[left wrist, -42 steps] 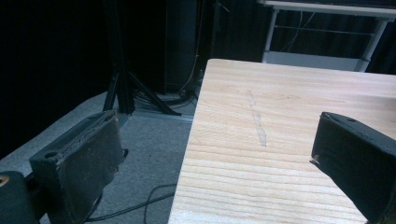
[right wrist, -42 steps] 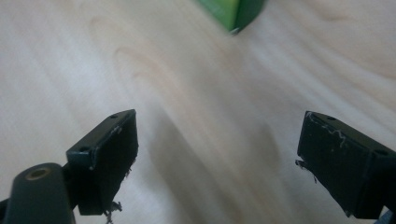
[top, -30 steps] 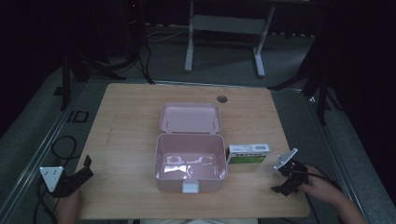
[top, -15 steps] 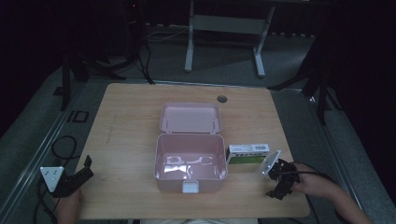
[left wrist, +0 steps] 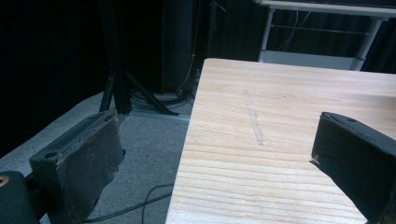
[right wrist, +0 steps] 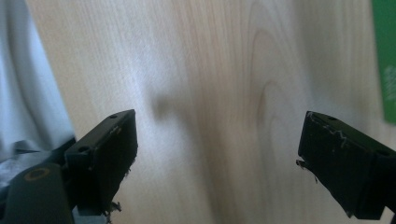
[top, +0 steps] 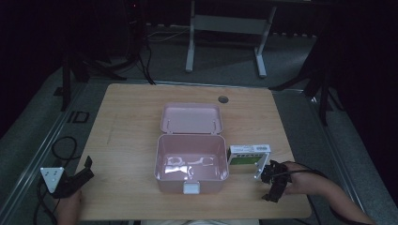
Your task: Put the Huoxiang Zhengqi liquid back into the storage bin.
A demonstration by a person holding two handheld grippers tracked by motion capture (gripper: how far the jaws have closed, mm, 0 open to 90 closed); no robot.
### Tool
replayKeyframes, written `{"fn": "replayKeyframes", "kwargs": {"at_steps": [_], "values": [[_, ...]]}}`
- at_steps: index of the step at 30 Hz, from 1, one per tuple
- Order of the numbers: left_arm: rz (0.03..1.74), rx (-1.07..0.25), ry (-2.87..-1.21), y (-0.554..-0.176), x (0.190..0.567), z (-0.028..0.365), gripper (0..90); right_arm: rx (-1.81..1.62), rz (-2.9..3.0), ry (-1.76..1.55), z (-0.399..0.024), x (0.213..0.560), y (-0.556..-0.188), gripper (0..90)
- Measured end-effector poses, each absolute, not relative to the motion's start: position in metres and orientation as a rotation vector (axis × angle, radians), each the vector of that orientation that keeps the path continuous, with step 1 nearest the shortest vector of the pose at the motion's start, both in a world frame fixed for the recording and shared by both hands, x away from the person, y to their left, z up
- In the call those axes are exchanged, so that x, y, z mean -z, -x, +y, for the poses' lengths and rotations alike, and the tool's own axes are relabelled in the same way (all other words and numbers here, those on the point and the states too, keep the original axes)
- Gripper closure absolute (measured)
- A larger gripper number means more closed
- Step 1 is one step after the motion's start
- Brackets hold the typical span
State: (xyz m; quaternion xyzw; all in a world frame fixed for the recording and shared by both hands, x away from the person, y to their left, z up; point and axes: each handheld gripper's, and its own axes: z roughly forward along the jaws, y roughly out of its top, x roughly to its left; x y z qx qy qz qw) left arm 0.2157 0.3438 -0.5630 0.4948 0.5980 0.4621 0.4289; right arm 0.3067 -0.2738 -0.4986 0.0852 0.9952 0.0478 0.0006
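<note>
right gripper (top: 273, 180) near table (top: 131, 126) front-right corner, jaws wide apart, nothing held; green/white box (top: 248, 155) just beside it, resting next to open pink case (top: 191, 161). left gripper (top: 70, 180) at front-left edge, jaws wide apart, empty.

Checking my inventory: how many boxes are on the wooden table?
2: an open pink plastic box at the table's middle, and a small green-and-white carton beside its right wall, near the right tongs.

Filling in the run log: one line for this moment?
right gripper: open, beside green-white box | left gripper: open, table edge | pink case: lid open
</note>
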Motion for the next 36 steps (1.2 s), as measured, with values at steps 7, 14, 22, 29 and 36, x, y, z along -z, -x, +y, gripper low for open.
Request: {"fn": "replayKeyframes", "kwargs": {"at_steps": [7,14,22,29,36], "values": [[1.491,-1.154,-1.240,-0.216,0.563,0.344,2.1,-0.138,3.156,-0.184,-0.256,0.490,-0.304,12.2],[1.488,-1.151,-1.240,-0.215,0.563,0.344,2.1,-0.094,3.179,-0.135,-0.242,0.480,-0.303,12.8],[1.487,-1.151,-1.241,-0.215,0.563,0.344,2.1,-0.129,3.168,-0.094,-0.227,0.457,-0.307,12.9],[1.486,-1.147,-1.239,-0.215,0.563,0.344,2.1,-0.159,3.117,-0.067,-0.224,0.429,-0.316,13.2],[1.486,-1.147,-1.241,-0.216,0.563,0.344,2.1,-0.162,3.077,-0.040,-0.227,0.406,-0.327,14.2]]}}
